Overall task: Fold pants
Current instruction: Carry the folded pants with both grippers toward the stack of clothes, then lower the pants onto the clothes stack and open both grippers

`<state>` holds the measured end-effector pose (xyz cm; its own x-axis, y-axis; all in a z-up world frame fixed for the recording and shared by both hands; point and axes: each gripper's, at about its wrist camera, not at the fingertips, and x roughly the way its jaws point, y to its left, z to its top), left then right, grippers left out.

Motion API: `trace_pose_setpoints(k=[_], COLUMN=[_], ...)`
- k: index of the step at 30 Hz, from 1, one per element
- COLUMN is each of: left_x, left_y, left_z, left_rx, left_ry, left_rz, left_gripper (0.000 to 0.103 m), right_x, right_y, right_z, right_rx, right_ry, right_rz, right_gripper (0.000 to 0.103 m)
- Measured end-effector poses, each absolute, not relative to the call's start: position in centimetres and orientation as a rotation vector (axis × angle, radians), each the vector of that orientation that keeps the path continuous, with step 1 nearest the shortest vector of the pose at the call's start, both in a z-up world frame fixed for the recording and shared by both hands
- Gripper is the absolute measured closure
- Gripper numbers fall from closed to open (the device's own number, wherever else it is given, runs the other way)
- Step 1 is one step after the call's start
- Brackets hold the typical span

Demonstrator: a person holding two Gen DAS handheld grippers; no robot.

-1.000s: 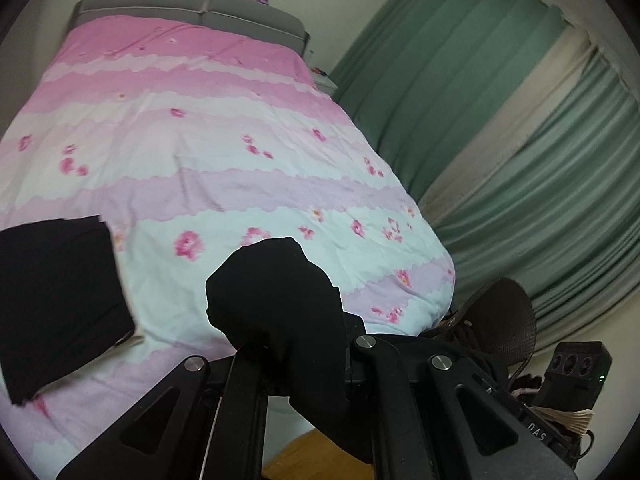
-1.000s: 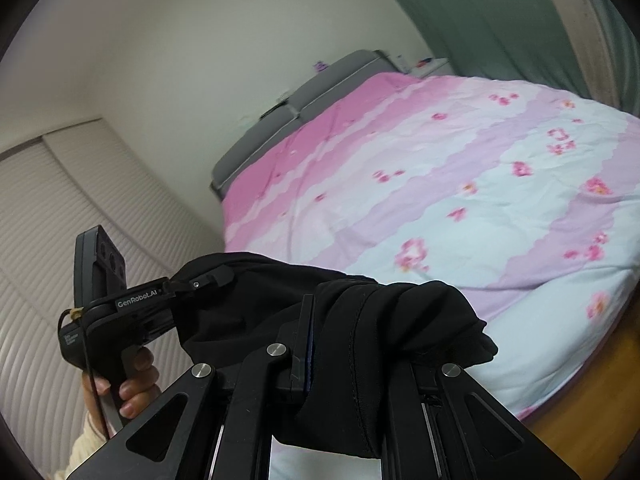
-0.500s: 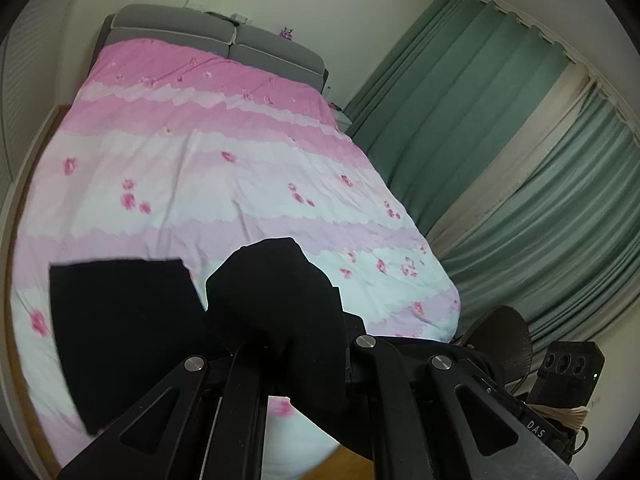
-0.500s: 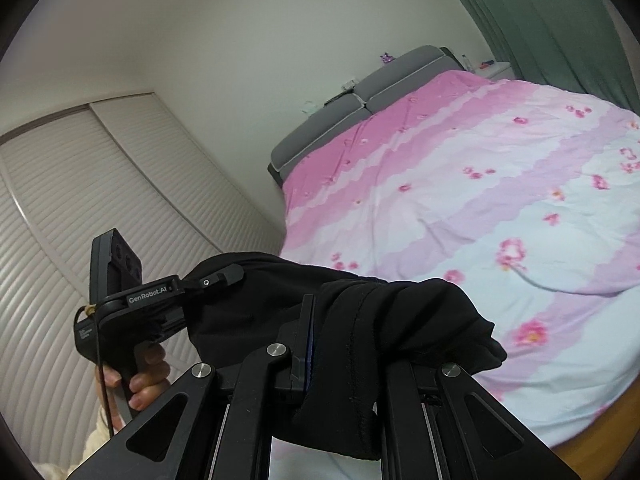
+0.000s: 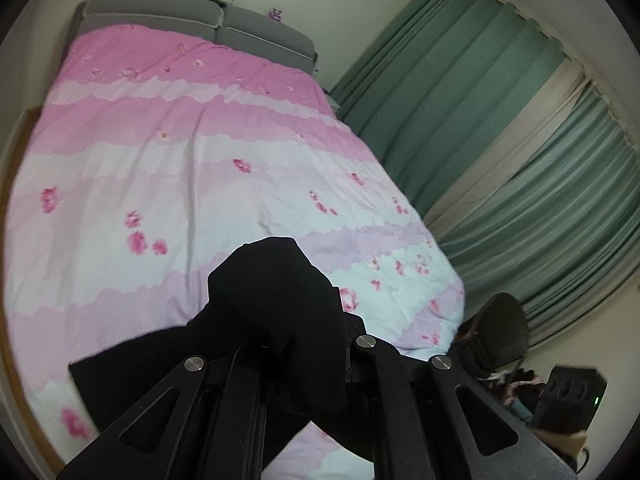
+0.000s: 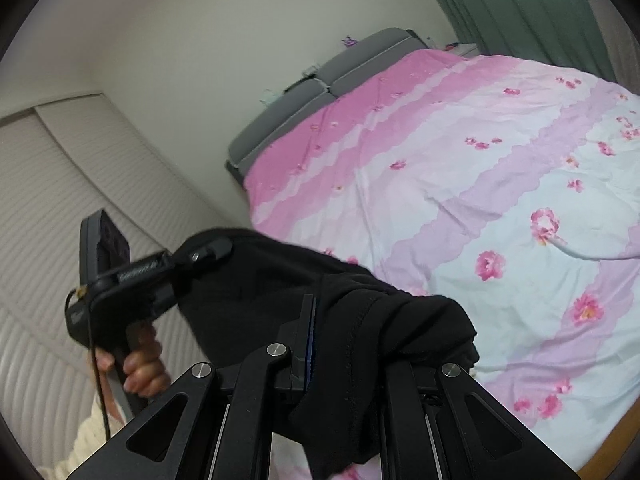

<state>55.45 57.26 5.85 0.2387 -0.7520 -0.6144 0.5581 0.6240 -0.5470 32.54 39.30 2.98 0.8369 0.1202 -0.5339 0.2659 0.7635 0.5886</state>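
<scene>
The black pants (image 5: pixel 276 300) are bunched over my left gripper (image 5: pixel 296 344), which is shut on them and holds them above the near end of the bed. A flat part of the pants (image 5: pixel 132 364) hangs down to the left. In the right wrist view, my right gripper (image 6: pixel 344 364) is shut on another bunch of the same pants (image 6: pixel 360 320). The cloth stretches left to the left gripper (image 6: pixel 196 258), held by a hand. Both grippers' fingertips are hidden by cloth.
The bed has a pink, white and lilac flowered cover (image 5: pixel 200 168) and a grey headboard (image 5: pixel 200 20). Green curtains (image 5: pixel 500 140) hang at the right. A dark chair (image 5: pixel 504 336) stands by the bed's corner. A ribbed white wardrobe (image 6: pixel 60 200) is at the left.
Both grippers have risen and tilted with the pants held. The hanging black part has swung from the far left to under my left gripper. More of the bed shows.
</scene>
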Motion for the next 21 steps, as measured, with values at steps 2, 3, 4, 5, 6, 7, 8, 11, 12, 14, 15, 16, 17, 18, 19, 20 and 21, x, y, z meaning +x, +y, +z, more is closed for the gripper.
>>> trace_pose_setpoints(k=[2, 3, 4, 5, 6, 7, 8, 11, 12, 14, 15, 16, 17, 18, 19, 20, 21], left_x=[57.2, 57.8, 58.4, 59.0, 59.6, 60.0, 60.4, 60.8, 60.7, 60.4, 60.4, 60.5, 60.6, 60.9, 61.1, 61.4, 61.8], left_y=[57.4, 57.7, 58.0, 58.5, 59.1, 59.5, 60.0, 61.6, 62.1, 63.3, 63.8, 64.3, 64.8, 65.2, 65.3, 65.6, 65.7], left_z=[4.1, 3.1, 2.1, 0.6, -1.6, -3.3, -5.4, -12.8, -14.1, -16.7, -17.4, -18.0, -18.4, -18.6, -18.7, -18.9, -18.9], left_rx=[-0.224, -0.214, -0.206, -0.192, -0.164, -0.135, -0.100, 0.047, 0.072, 0.110, 0.112, 0.099, 0.083, 0.070, 0.063, 0.053, 0.040], left_ry=[0.987, 1.004, 1.027, 1.058, 1.099, 1.133, 1.175, 1.319, 1.340, 1.369, 1.376, 1.383, 1.389, 1.395, 1.398, 1.401, 1.407], left_rz=[-0.930, -0.924, -0.920, -0.916, -0.901, -0.888, -0.860, -0.725, -0.701, -0.660, -0.653, -0.647, -0.645, -0.645, -0.642, -0.638, -0.632], left_gripper=[0.093, 0.093, 0.093, 0.093, 0.093, 0.093, 0.093, 0.093, 0.093, 0.093, 0.093, 0.093, 0.093, 0.093, 0.092, 0.092, 0.091], right_x=[33.6, 34.1, 34.6, 34.8, 35.2, 35.5, 35.7, 36.1, 36.3, 36.4, 36.4, 36.4, 36.5, 36.8, 36.9, 37.1, 37.2], right_y=[40.5, 41.0, 41.9, 42.7, 43.7, 44.4, 45.4, 48.1, 49.0, 50.5, 51.6, 52.3, 52.8, 53.5, 53.9, 54.3, 54.5], right_z=[2.8, 2.6, 2.0, 1.6, 0.2, -0.8, -3.0, -10.5, -13.1, -16.9, -18.7, -19.5, -19.9, -20.3, -20.5, -20.6, -20.7], right_rx=[0.684, 0.670, 0.659, 0.661, 0.686, 0.712, 0.778, 1.032, 1.096, 1.167, 1.190, 1.185, 1.174, 1.150, 1.136, 1.135, 1.145], right_ry=[0.587, 0.588, 0.589, 0.595, 0.617, 0.634, 0.668, 0.817, 0.878, 0.977, 1.008, 1.027, 1.041, 1.056, 1.064, 1.068, 1.066], right_rz=[-0.137, -0.155, -0.168, -0.178, -0.191, -0.193, -0.209, -0.201, -0.201, -0.216, -0.221, -0.225, -0.232, -0.240, -0.248, -0.251, -0.253], right_gripper=[0.093, 0.093, 0.093, 0.093, 0.092, 0.092, 0.092, 0.091, 0.091, 0.091, 0.091, 0.091, 0.091, 0.091, 0.090, 0.089, 0.089])
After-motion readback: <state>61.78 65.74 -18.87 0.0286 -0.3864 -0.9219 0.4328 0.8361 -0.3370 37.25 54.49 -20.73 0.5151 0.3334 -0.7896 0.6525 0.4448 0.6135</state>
